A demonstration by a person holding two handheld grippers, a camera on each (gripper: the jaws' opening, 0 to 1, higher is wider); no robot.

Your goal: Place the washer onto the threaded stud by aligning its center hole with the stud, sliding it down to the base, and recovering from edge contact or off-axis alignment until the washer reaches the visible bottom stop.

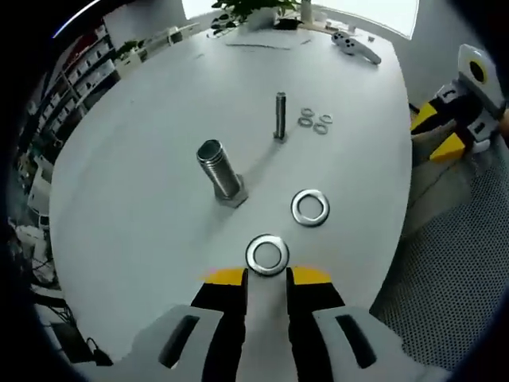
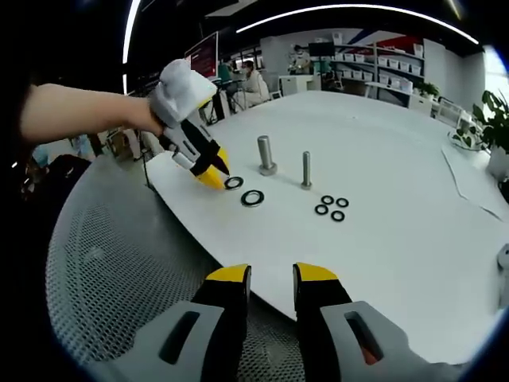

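While the right gripper (image 2: 266, 278) hung spread off the desk's (image 1: 143, 159) edge, the left gripper (image 1: 266, 276), spread, sat nearer, the washer (image 1: 267, 255) flat just ahead, the stud (image 1: 219, 169) beyond.

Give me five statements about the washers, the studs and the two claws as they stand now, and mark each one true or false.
1. Two large washers lie flat on the table near the thick threaded stud. True: near large washer, far large washer.
2. A washer already sits on the thick threaded stud. False: the stud is bare down to its base.
3. The left claw is open, its tips just short of the near large washer. True.
4. The right claw grips a washer. False: it is open, holding nothing, off the table's edge.
5. Four small washers lie beside the thin stud. True.
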